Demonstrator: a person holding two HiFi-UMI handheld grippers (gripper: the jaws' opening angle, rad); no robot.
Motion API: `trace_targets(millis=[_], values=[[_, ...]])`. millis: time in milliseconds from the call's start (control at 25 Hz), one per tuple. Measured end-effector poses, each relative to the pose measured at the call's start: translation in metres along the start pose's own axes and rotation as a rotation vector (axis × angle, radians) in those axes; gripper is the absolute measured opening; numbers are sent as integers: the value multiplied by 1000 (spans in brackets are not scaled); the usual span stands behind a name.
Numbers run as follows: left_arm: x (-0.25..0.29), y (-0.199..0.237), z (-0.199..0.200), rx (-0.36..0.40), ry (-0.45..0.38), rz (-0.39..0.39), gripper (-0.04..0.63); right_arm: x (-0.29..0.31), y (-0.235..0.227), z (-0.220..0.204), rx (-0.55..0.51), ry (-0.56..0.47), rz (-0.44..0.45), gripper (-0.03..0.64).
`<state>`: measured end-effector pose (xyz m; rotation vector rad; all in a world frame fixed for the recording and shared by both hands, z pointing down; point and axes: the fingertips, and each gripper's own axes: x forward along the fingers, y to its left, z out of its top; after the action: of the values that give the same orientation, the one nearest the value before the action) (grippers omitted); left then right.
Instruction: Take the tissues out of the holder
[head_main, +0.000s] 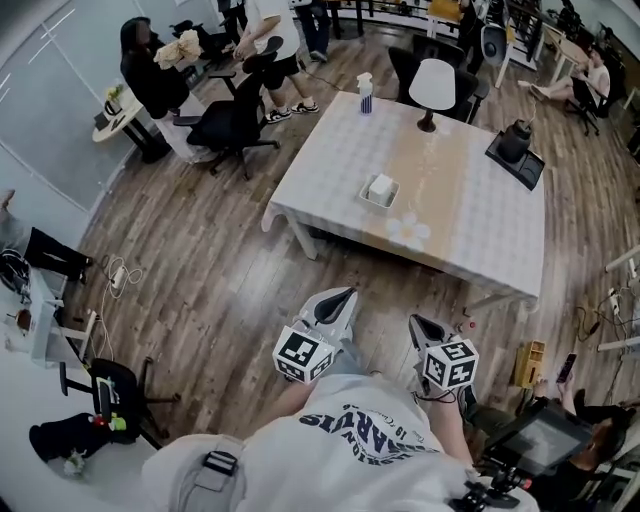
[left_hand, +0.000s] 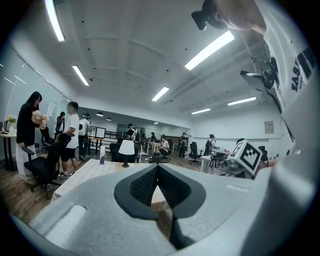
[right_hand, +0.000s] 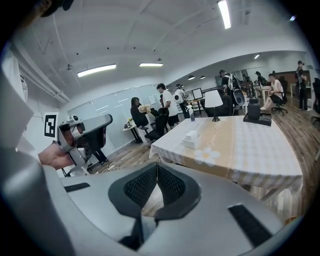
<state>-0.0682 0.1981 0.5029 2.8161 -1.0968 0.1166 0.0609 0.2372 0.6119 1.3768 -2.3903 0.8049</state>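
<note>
Approach step: left gripper (head_main: 338, 297) and right gripper (head_main: 422, 325) closed, empty, well apart from table (head_main: 480, 230). Next needs reaching tissues (head_main: 381, 186) in holder (head_main: 367, 199), 1 claw opened.

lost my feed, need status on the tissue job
Left gripper and right gripper shut, empty, short of the table. Tissues in holder, untouched. Only floor and bare tabletop in between.

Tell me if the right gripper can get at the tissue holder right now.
Probably not yet. The right gripper, jaws shut, hangs over the floor short of the table, and the tissue holder sits in from the near edge. Nothing tall stands between them, so stepping closer should do.
</note>
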Motion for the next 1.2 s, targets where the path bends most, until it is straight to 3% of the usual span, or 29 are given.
trace_targets(millis=[800, 1200], values=[[78, 73, 12, -20, -1, -64, 5, 60, -40, 55, 22, -2, -70, 9], [88, 104, 20, -28, -16, -110, 5, 93, -27, 76, 18, 5, -82, 9]])
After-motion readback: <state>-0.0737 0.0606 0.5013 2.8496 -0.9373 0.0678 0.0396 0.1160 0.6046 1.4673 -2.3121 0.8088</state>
